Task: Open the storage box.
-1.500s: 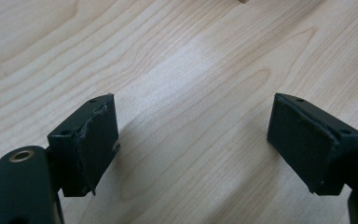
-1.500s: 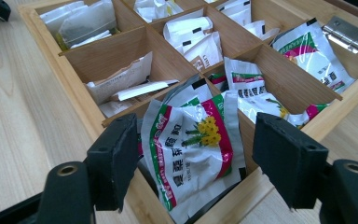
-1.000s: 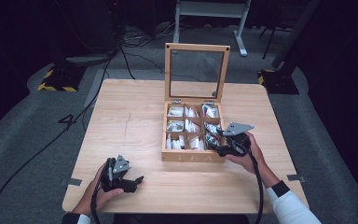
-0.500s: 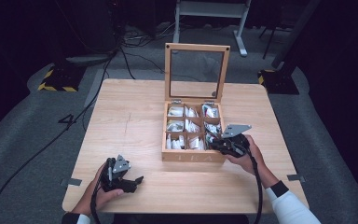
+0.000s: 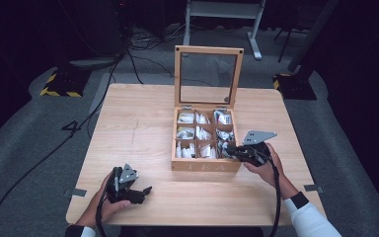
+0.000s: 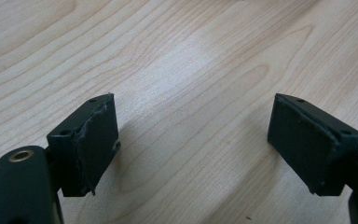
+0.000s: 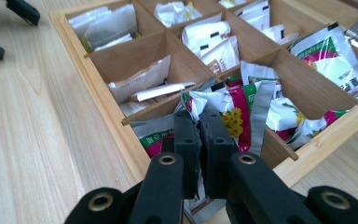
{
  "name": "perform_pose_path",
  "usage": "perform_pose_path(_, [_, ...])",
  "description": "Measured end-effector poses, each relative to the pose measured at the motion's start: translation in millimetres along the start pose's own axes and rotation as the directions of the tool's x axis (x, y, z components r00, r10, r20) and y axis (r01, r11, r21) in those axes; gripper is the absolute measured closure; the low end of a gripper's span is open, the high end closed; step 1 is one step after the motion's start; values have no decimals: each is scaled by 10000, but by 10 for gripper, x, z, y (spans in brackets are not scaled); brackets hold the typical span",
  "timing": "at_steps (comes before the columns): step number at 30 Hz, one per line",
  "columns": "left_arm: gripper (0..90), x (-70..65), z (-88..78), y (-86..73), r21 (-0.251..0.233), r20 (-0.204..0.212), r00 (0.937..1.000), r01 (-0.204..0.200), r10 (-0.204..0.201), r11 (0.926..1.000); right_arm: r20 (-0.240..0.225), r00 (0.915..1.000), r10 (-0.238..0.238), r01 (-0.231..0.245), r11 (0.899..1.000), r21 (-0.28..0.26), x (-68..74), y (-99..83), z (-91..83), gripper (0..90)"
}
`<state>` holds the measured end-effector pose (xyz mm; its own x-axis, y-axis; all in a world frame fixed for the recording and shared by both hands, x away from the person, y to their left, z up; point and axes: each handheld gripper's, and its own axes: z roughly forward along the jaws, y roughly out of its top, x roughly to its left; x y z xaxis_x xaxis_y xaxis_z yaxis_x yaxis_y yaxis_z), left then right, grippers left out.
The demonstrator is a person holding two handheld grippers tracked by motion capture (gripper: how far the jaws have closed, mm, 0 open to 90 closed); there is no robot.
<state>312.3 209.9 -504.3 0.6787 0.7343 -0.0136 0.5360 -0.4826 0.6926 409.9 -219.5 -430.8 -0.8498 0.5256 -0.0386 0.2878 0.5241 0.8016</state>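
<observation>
Scene: a wooden tea box (image 5: 205, 167) sits right of centre on the bench (image 5: 138, 123), its glass lid (image 5: 208, 74) standing upright at the far side.
Box contents: nine compartments, all holding sachets; white paper ones in the upper left of the right gripper view, glossy foil ones at its centre and right.
Right gripper: right gripper (image 7: 199, 140) is down at the box's near right corner, lower right of centre in the high view, and its fingers are pressed together on a sachet (image 7: 205, 103), a foil one with green, red and a yellow flower print.
Where the sachet is: in the near right compartment, upper edge poking above the divider, crowded by its neighbours.
Left gripper: left gripper (image 5: 128, 185) rests low at the lower left of the high view, well apart from the box; its fingers (image 6: 91, 142) are spread wide over bare wood, nothing between them.
How it should handle: looks very light and thin, and the foil creases and flexes, so I'd expect it to bend rather than resist. Glossy skin may slip under a loose pinch.
Where to hold: the sealed top edge, flat between the pads, seems the safest spot.
Risk: neighbouring sachets are packed tight and could drag out with it.
</observation>
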Motion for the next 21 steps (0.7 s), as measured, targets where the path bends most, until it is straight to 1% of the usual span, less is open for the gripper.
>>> perform_pose_path(2, [166,-1,1,0,-4,3,10000,16,-16,10000,-95,9999,58,-60,9997,-223,-7,-2,-29,867])
perform_pose_path(6, [166,1,0,0,2,7,10000,-12,12,10000,-132,9998,162,-169,9984,-541,-30,-9,-83,868])
perform_pose_path(11, [164,9,0,4,32,45,10000,-67,66,10000,-245,9993,298,-322,9943,-1019,-63,-7,-156,868])
perform_pose_path(13, [162,12,4,6,32,100,9999,-75,75,10000,-317,9991,276,-311,9927,-1163,-60,1,-180,869])
perform_pose_path(17, [161,15,4,7,37,110,9999,-109,108,9999,-256,9995,175,-209,9896,-1421,-59,27,-222,869])
perform_pose_path(21, [161,16,4,7,40,114,9999,-114,114,9999,-296,9994,200,-245,9872,-1576,-64,48,-241,869])
